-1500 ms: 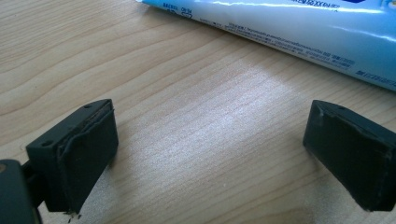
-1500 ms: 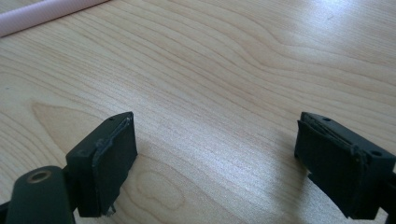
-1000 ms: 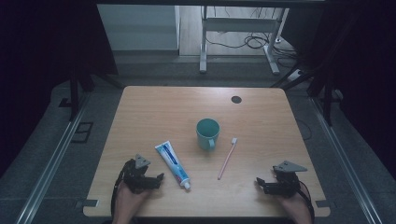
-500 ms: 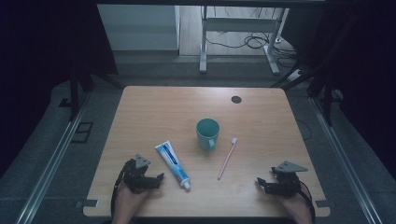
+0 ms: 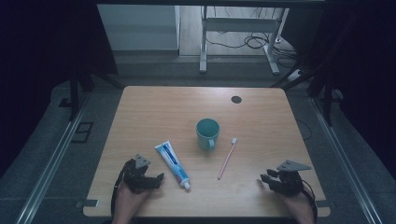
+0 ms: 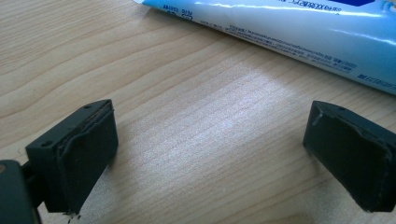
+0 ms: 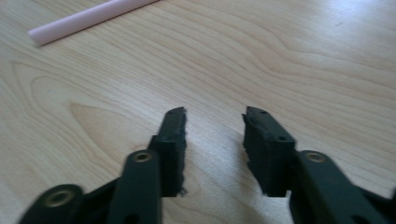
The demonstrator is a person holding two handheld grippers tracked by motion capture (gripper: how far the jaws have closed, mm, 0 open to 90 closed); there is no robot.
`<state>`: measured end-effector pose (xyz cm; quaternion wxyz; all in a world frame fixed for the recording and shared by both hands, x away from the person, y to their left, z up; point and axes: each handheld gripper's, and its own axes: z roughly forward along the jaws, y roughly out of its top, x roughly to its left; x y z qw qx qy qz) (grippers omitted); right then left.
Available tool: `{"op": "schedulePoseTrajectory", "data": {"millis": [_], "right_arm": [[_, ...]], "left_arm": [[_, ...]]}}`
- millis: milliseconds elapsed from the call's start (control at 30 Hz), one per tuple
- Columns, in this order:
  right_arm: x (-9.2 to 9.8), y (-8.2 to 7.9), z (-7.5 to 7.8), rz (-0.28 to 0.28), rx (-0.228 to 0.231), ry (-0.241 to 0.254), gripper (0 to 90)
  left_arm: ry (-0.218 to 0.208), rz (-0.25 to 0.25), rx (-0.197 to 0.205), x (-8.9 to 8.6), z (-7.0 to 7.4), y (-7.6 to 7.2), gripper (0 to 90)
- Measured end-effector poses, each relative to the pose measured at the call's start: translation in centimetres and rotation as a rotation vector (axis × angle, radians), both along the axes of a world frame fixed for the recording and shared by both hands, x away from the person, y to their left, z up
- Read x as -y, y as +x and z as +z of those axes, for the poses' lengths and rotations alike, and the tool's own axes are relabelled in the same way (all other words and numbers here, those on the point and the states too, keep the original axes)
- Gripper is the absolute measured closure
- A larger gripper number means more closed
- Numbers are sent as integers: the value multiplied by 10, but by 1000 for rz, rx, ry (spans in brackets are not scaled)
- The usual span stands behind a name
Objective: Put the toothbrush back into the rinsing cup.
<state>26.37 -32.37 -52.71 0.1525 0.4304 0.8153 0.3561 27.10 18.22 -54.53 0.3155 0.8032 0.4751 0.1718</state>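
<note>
- Toothpaste tube (image 5: 172,162) lies flat near the table's front edge, left of centre, long axis running diagonally: its cap end points toward the front edge, its flat crimped end toward the back left corner.
- Left gripper (image 5: 150,179), held by a hand at the front left corner, sits just beside the tube's cap end without touching it; its jaws are spread wide over bare wood.
- Right gripper (image 5: 269,180) rests near the front right corner, its jaws parted with a modest gap and nothing between them.
- Pink toothbrush (image 5: 226,159) lies between the tube and the right gripper, tilted, bristle head toward the back edge, handle end toward the front.
- Teal mug (image 5: 208,133) stands upright near the table's middle, just left of the brush head.
- Light wooden table (image 5: 154,112) carries a small dark disc (image 5: 236,99) near its back right corner; around it are grey floor, a metal rail on either side, and a white desk frame with cables behind, the room dim.
- Left gripper view adds the small print along the tube's (image 6: 299,32) blue-and-white side, too small to read.
- Right gripper view adds the wood grain close up and the blunt pink end of the toothbrush handle (image 7: 84,19), well ahead of the jaws.
</note>
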Motion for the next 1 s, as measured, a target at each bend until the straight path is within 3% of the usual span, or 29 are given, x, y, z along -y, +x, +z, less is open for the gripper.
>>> {"op": "schedulePoseTrajectory", "data": {"millis": [233,400,1000], "right_arm": [[-5,3,3,51,-32,1,818],[-12,6,5,79,-29,6,889],[-45,23,10,150,-9,10,888]], "left_arm": [[0,0,0,0,0,0,32],[-1,2,0,0,0,0,32],[0,2,0,0,0,0,32]]}}
